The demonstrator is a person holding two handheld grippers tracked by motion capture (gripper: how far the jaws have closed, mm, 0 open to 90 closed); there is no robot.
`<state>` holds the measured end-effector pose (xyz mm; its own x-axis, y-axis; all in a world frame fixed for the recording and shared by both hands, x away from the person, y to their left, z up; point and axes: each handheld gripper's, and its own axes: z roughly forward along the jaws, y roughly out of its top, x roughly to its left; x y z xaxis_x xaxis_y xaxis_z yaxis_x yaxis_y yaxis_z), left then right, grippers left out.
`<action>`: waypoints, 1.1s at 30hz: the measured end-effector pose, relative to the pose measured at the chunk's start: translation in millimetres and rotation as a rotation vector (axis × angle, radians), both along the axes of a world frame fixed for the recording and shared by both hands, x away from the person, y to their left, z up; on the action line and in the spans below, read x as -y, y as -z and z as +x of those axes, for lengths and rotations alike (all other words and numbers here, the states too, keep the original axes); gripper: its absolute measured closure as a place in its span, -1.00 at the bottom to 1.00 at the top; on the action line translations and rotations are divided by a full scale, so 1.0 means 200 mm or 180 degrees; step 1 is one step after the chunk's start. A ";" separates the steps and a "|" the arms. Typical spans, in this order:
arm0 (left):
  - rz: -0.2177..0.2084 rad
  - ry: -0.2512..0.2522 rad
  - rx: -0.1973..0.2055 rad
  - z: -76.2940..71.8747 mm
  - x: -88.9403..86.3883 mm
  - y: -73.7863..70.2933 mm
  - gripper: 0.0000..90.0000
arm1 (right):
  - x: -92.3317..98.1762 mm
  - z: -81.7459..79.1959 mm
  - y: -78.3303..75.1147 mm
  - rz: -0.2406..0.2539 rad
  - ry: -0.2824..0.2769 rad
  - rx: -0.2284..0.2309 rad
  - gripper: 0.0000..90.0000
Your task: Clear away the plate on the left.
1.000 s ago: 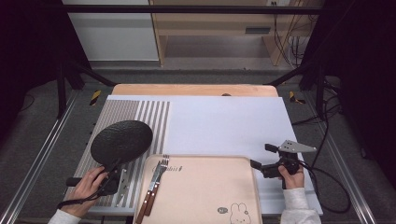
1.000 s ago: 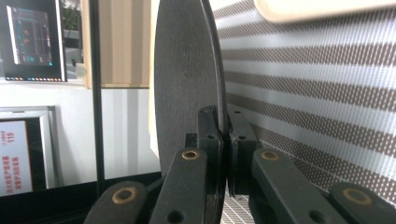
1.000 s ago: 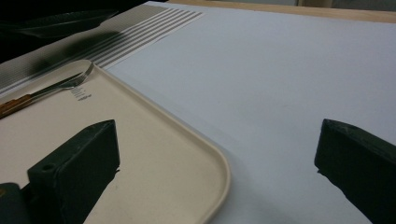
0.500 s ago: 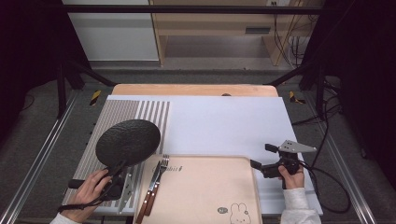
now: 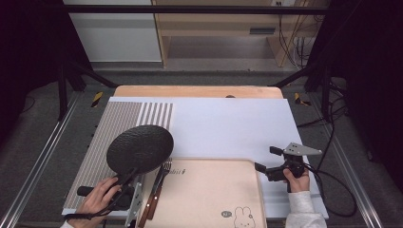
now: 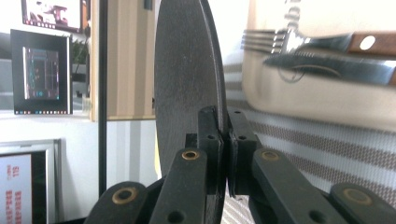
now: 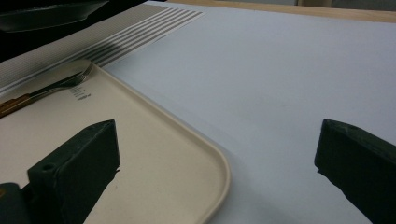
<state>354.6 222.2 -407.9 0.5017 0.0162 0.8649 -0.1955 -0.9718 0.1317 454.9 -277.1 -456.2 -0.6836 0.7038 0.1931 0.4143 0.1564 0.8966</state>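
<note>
While the left gripper pinches the black plate by its rim, the plate hangs off the surface, tilted, over the striped mat near the left end of the tray. Seen from the left gripper view, its pads press on either side of the plate's edge, which stands upright between them. A fork and a knife with wooden handles lie on the tray's left side, just beside the plate. Over by the tray's right edge the right gripper hovers, held in a hand; its jaws are spread wide with nothing between them, the tray's corner below.
</note>
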 end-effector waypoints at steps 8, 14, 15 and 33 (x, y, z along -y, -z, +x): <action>-0.0049 0.0129 -0.0038 -0.05 0.07 -0.01 0.92 | 0.00 0.00 0.00 0.0003 0.0008 0.0001 -0.99; -0.0045 0.0236 -0.0069 -0.08 0.14 -0.01 0.92 | 0.00 0.00 0.00 -0.0001 0.0005 -0.0002 -0.99; -0.0055 0.0254 -0.0067 -0.08 0.15 -0.02 0.92 | 0.00 0.00 0.00 -0.0001 0.0006 -0.0002 -0.99; -0.0082 0.0573 -0.0151 -0.16 0.34 -0.05 0.92 | 0.00 0.00 0.00 0.0002 0.0005 -0.0001 -0.99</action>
<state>322.3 154.1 -398.6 0.5387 -0.0555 0.8407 -0.3590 -0.9178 0.1694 455.1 -277.1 -456.3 -0.6824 0.7048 0.1937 0.4148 0.1552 0.8966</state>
